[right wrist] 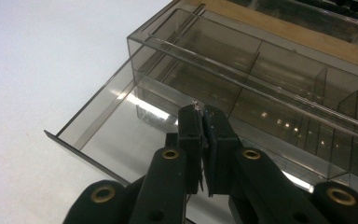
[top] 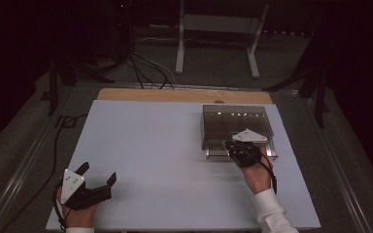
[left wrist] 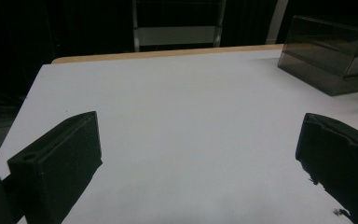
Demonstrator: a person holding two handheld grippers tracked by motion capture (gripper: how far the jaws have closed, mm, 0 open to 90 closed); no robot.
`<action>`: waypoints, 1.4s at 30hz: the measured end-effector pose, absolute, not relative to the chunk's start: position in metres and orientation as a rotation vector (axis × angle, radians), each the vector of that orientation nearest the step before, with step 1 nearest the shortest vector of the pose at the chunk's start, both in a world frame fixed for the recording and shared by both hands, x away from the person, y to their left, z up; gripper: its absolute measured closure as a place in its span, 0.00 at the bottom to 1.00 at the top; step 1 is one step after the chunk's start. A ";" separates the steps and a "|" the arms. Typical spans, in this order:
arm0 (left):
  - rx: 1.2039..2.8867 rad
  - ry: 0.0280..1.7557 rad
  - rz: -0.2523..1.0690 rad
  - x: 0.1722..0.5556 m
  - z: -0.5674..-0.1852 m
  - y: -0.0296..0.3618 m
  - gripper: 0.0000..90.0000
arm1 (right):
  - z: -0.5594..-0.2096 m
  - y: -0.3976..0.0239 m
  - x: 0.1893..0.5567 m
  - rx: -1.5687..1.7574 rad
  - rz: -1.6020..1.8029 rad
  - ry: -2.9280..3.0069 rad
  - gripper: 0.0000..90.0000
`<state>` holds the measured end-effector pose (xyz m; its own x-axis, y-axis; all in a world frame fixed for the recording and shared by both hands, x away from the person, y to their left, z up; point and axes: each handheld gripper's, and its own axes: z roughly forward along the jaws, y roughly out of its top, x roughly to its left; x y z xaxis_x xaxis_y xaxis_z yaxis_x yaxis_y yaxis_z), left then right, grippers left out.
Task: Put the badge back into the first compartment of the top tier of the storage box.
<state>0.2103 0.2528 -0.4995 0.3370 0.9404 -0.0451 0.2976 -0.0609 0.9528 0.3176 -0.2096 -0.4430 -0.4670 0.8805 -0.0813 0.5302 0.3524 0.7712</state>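
While the left tongs [top: 97, 175] rest wide apart on the counter [top: 165, 160], the right tongs [right wrist: 202, 122] (jaws closed) grip the smoked plastic drawer box's [top: 238, 121] drawer front.

organizer box [top: 238, 127]: smoke-tinted clear plastic, glossy, smooth, with bright glints on its dividers
table [top: 165, 145]: matt pale sheet, smooth and paper-like, over a light wood top bare along the far edge
left gripper [top: 97, 179]: black matt plastic
right gripper [right wrist: 203, 122]: black matt plastic with brass-coloured metal rivets
sleeve [top: 272, 213]: white cloth
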 end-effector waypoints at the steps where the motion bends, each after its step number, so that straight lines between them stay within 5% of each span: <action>1: 1.580 1.152 0.789 0.210 -0.500 0.253 0.01 | -0.443 -0.209 0.317 1.215 0.945 2.135 0.96; 12: 1.582 1.152 0.789 0.210 -0.500 0.253 0.01 | -0.445 -0.203 0.315 1.174 0.939 2.170 0.89; 26: 1.584 1.155 0.788 0.211 -0.500 0.253 0.01 | -0.446 -0.204 0.319 1.212 0.945 2.143 0.63; 37: 1.584 1.154 0.788 0.211 -0.500 0.253 0.01 | -0.444 -0.207 0.319 1.240 0.951 2.117 0.58; 42: 1.583 1.154 0.788 0.210 -0.500 0.253 0.01 | -0.443 -0.210 0.320 1.254 0.979 2.099 0.47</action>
